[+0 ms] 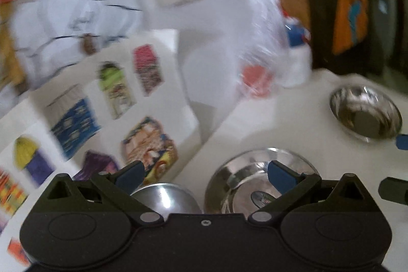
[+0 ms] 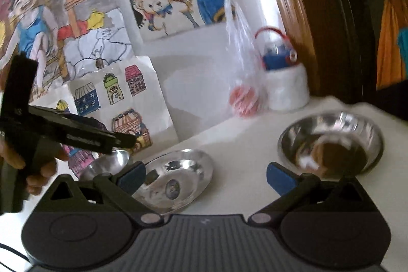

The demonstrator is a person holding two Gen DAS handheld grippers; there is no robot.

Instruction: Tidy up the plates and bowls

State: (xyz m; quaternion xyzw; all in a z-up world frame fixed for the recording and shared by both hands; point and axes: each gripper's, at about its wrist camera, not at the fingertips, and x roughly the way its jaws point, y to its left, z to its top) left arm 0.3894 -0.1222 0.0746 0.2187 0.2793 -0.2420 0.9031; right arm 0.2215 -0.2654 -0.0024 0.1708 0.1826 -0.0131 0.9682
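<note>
Both grippers, left gripper [image 1: 204, 176] & right gripper [image 2: 206, 177], gaped wide, empty; steel plate [image 2: 178, 177] below, steel bowl [image 2: 331, 142] at 2 o'clock on desk [image 2: 242, 144].

Round steel bowls [image 2: 331, 142] were mirror silver on the white table [image 2: 242, 134]. Black grippers carried blue fingertip pads [image 2: 280, 179]. Paper wall drawings [image 2: 114, 91] showed multicoloured houses.

White table [image 2: 242, 142], steel bowls [image 2: 331, 142]

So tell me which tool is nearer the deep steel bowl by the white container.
Right. The right tool sits just in front of the deep steel bowl. The left tool is farther, over by the shallow steel plate.
</note>
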